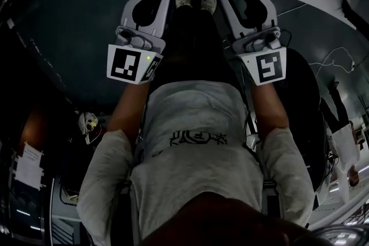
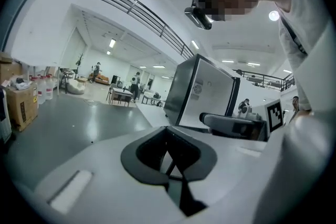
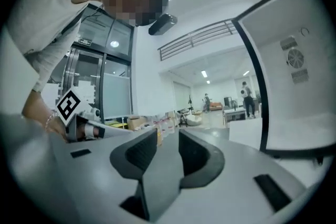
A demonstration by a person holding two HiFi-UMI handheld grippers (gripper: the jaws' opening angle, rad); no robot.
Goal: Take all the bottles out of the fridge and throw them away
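Underfoot and all round: an open white hall, its glossy grey floor reflecting round ceiling lights. A balcony railing runs overhead, and tables and chairs stand far off with people by them.
Fridge: pale front, dark side, upright on the floor close ahead. Its inside is not visible, so any bottles in it cannot be made out.
Person: pale T-shirt, white sneakers, one gripper in each hand, held out side by side.
Left gripper: claw pressed together, nothing in it.
Right gripper: claw spread, gap empty.
Cardboard boxes: at the floor's left edge — small pale jugs beside them.
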